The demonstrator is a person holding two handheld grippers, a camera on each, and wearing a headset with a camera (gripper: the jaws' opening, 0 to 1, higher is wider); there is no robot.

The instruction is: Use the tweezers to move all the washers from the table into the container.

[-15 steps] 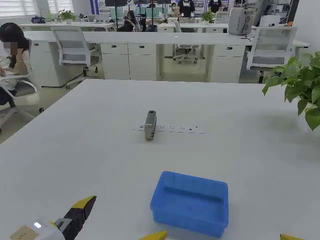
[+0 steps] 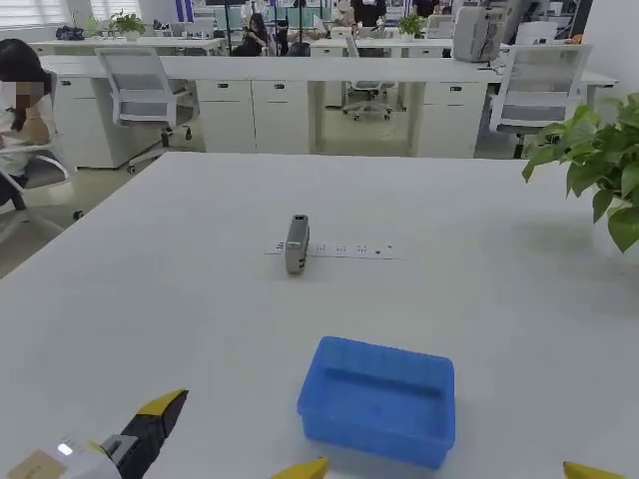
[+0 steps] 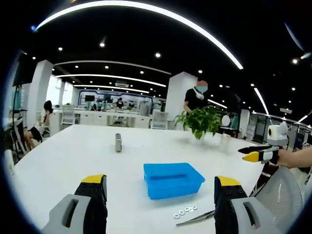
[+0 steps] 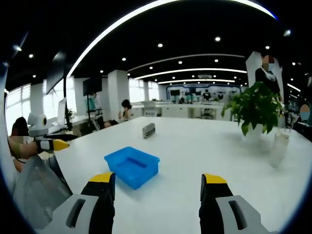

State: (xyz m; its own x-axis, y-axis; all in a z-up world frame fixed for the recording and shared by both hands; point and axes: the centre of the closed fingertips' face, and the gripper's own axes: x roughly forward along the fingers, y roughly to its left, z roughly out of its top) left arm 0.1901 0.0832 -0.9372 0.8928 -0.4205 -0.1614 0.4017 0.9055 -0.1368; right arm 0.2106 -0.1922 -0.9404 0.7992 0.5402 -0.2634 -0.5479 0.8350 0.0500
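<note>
No washers point(image 3: 185, 211) are in yet, we judge: they lie beside the tweezers point(image 3: 195, 219) near the tabletop's point(image 3: 73, 161) edge, the container point(image 3: 173, 179) bare, left tool point(image 3: 160, 181) and right tool point(image 4: 158, 177) gaping, holding nothing.

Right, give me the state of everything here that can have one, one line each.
Container: upright, open top, looks empty.
Washers: in a row on the table, not in the container.
Tweezers: lying flat beside the washers, not picked up.
Left gripper: jaws open, holding nothing.
Right gripper: jaws open, holding nothing.
</note>
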